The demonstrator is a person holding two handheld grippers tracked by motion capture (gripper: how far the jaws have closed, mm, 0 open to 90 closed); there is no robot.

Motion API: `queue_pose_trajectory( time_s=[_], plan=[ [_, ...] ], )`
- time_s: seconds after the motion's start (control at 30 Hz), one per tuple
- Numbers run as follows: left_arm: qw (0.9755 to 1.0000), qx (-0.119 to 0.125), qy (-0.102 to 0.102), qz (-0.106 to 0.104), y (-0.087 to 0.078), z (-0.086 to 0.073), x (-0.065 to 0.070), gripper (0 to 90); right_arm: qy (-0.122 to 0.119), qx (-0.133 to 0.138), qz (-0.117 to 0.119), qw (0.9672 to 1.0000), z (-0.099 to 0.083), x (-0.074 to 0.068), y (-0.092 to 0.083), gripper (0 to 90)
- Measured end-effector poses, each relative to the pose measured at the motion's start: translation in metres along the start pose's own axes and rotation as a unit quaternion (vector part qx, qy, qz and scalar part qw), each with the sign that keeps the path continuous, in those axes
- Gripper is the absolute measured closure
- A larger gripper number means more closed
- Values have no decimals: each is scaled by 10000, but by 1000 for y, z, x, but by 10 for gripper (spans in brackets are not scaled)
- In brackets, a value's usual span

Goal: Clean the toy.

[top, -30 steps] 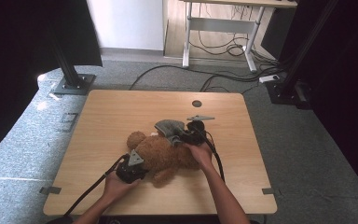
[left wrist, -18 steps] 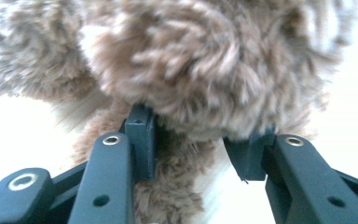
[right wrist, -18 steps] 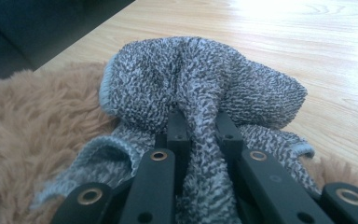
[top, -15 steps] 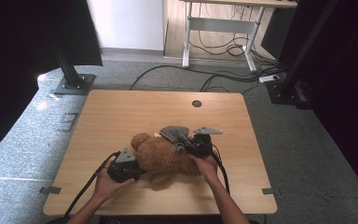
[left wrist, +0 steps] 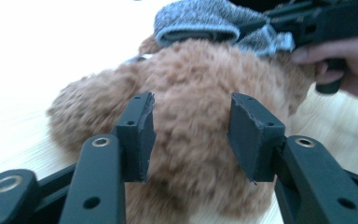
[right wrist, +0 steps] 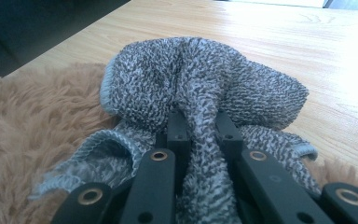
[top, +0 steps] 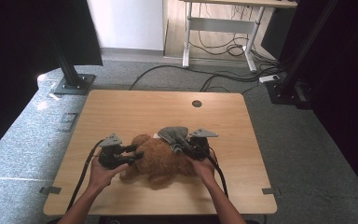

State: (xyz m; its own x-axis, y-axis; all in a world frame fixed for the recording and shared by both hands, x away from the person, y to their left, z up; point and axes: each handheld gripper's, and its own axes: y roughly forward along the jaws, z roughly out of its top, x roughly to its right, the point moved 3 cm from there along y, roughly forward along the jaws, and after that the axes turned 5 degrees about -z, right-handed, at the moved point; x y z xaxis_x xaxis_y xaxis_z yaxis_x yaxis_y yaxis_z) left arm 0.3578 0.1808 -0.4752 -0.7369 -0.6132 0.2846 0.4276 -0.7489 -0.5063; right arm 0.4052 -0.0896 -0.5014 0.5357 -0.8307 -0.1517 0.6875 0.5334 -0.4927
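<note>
teddy bear (top: 161, 161): shaggy light brown | knit hat (right wrist: 200, 93): grey-white flecked | table (top: 130, 112): pale wood grain

A shaggy, matt brown plush bear (left wrist: 200, 140) lies just ahead of the left gripper (left wrist: 191, 135) — its jaws look like hard matt black plastic with rough-cut pads. Between the right gripper's (right wrist: 200, 123) jaws sits a grey knitted cloth (right wrist: 205, 88), coarse and flecked. Beneath them — a smooth, pale wood-grain table (right wrist: 270, 32).

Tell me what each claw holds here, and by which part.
Right claw pinches a fold of the grey knitted garment. Left claw, whose jaws have just been opening, holds nothing; the brown teddy bear lies beyond its jaws.
</note>
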Motion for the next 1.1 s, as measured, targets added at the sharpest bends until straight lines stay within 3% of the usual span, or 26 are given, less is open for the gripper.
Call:
queue_pose_trajectory(
  time_s=[0.1,0.2,0.5,0.87,1.1],
  plan=[
    [9996,-18,-223,-154,13,4,-2,460,-49,3,-34,10000,0,-1,0,808],
    [9995,-78,-245,-206,17,3,-2,458,-89,1,-56,9999,0,-2,0,808],
    [9991,-415,27,15,27,-6,6,478,-135,72,-21,9999,-3,-6,-4,808],
    [9984,-507,211,168,27,-20,16,505,56,190,270,9994,-4,-9,-14,797],
    [9987,-439,191,167,27,-30,20,520,-174,209,331,9991,18,-24,-15,794]
  ],
)
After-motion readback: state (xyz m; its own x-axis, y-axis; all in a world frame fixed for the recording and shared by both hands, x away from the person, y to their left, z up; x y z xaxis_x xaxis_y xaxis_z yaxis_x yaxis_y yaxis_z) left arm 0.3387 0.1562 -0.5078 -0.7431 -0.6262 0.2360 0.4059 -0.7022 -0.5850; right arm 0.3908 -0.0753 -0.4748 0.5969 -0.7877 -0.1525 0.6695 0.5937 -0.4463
